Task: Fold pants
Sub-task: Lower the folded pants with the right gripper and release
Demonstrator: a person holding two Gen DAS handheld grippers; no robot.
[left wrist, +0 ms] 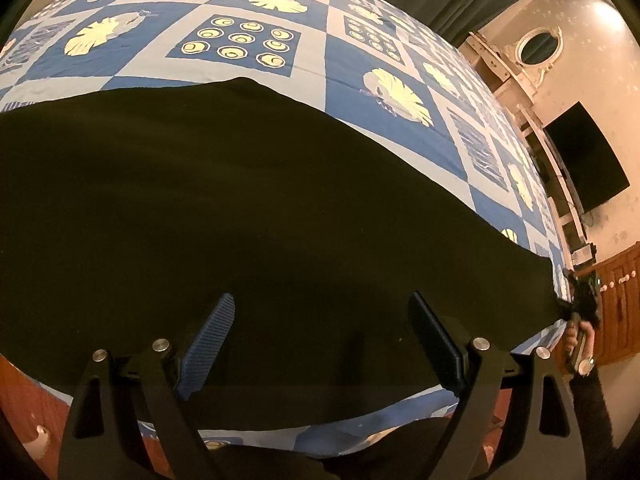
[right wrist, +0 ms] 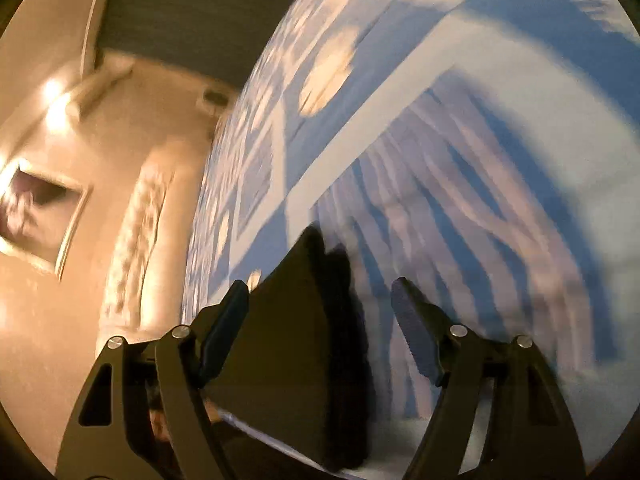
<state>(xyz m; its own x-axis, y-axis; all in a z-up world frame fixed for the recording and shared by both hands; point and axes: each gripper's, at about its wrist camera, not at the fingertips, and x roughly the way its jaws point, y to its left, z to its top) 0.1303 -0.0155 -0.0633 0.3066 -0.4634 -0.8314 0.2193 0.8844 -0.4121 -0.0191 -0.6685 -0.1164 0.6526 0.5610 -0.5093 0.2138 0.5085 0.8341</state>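
Note:
Black pants (left wrist: 240, 200) lie spread flat across the blue patterned bed cover (left wrist: 320, 60), reaching from the left edge to a narrow end at the far right. My left gripper (left wrist: 322, 300) hovers over their near part, jaws wide apart with nothing between the pads. At that far right end, a hand holds my right gripper (left wrist: 578, 300). In the blurred right wrist view, my right gripper (right wrist: 320, 286) is open. The narrow pants end (right wrist: 288, 340) lies between its fingers, close to the left finger (right wrist: 228, 320) and well apart from the right one.
The bed's near edge runs just under my left gripper, with wooden floor (left wrist: 24, 408) below it. A dark wall screen (left wrist: 584, 156), an oval mirror (left wrist: 538, 46) and a wooden cabinet (left wrist: 618, 304) stand beyond the bed's right side. A framed picture (right wrist: 40, 212) hangs on the wall.

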